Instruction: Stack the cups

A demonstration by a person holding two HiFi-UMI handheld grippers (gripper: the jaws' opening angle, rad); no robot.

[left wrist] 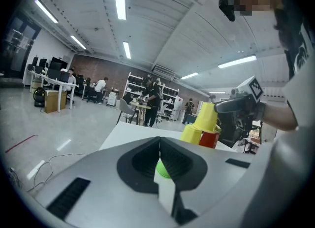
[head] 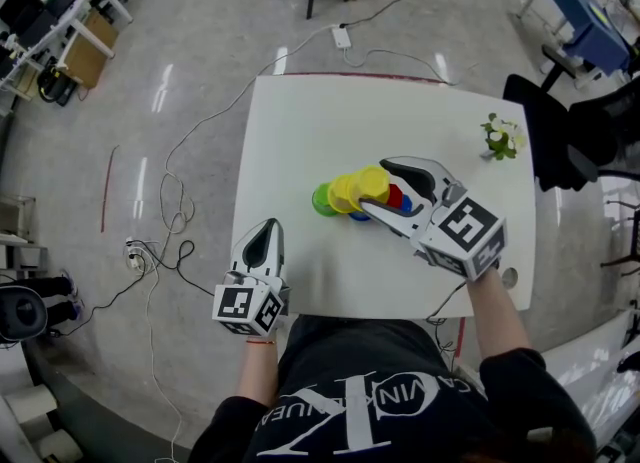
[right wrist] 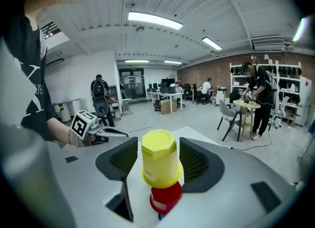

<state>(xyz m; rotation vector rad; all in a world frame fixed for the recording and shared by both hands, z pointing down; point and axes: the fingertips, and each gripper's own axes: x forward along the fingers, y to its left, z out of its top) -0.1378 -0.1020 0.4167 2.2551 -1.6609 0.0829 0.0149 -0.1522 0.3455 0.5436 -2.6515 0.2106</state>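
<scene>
A yellow cup (head: pixel 375 182) (right wrist: pixel 160 163) sits upside down on a red cup (head: pixel 396 196) (right wrist: pixel 166 197), with a blue cup (head: pixel 406 208) under them. My right gripper (head: pixel 372 189) (right wrist: pixel 157 144) stands open around this stack, with a gap between the yellow cup and each jaw. A second yellow cup (head: pixel 344 194) (left wrist: pixel 191 133) and a green cup (head: pixel 321 200) (left wrist: pixel 163 169) stand just left of the stack. My left gripper (head: pixel 269 228) (left wrist: pixel 159 141) is shut and empty near the table's front left edge, pointing toward the cups.
The white table (head: pixel 300 131) carries a small flowering plant (head: pixel 501 136) at its far right. A black chair (head: pixel 565 131) stands beside the table's right edge. Cables (head: pixel 170 221) trail over the floor to the left.
</scene>
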